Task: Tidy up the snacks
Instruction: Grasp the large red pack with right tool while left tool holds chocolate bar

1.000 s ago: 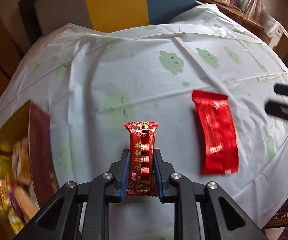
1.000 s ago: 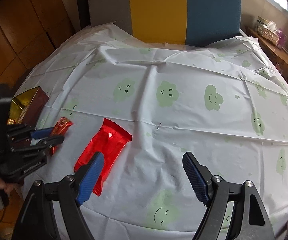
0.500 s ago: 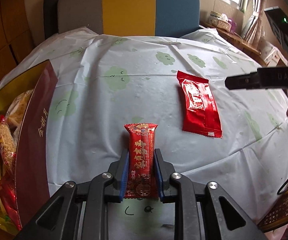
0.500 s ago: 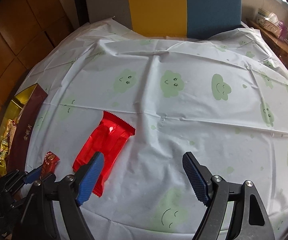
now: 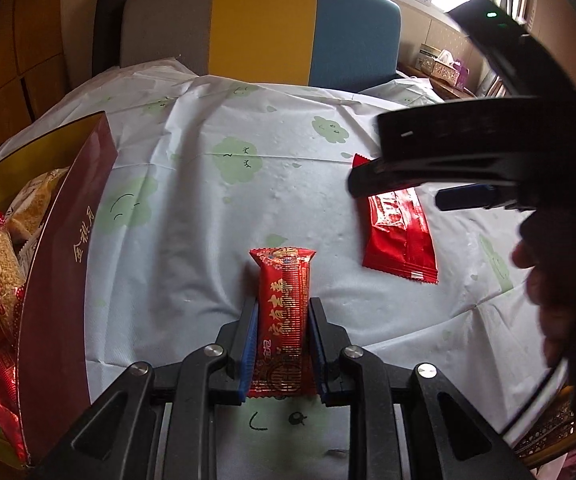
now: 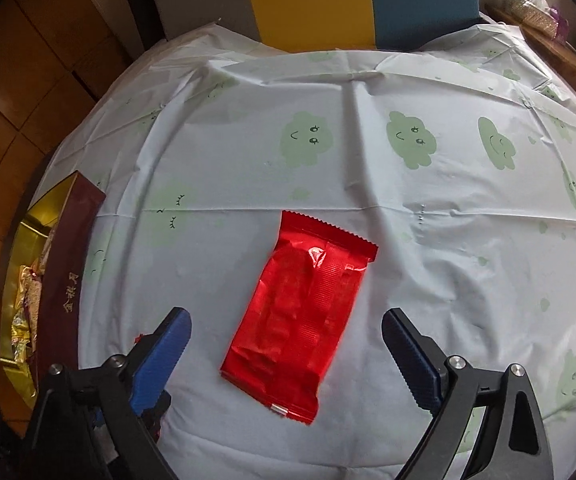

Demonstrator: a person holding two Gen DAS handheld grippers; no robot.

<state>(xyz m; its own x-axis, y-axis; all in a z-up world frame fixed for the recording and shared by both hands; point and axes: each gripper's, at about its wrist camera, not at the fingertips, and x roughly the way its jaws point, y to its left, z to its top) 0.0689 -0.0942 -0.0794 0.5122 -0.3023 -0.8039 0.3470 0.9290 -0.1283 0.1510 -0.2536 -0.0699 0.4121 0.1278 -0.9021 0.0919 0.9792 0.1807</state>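
Left wrist view first: the left gripper [image 5: 282, 332] has its jaws clenched on a small red candy bar [image 5: 284, 312], pinched by its long sides so the printed wrapper juts forward, clear of the tablecloth [image 5: 208, 208]. That side-on pinch leaves the front end free, which looks handy for dropping it nose-first. The target sits right there at the desk's left edge: the maroon gift box [image 5: 68, 264], open-topped with a gold lining and already loaded with wrapped snacks [image 5: 4, 264]. So the bar is held beside the box, not yet over it. Over toward the right edge, a flat red packet [image 5: 401, 236] lies on the cloth, and the right gripper [image 5: 419, 184] hangs above its far end, partly hiding it.

Now the right wrist view: the right gripper [image 6: 284, 344] is wide open, jaws released and empty, one blue pad on either side of the red packet [image 6: 303, 312]. The packet lies flat and slightly skewed, serrated end pointing to the desk's far edge. Straddling its narrow width looks deliberate, a line-up for a squeeze across the short sides. The gift box [image 6: 70, 264] shows at the left edge, well apart from the packet. A judgement: two snacks remain outside the box, one in hand.
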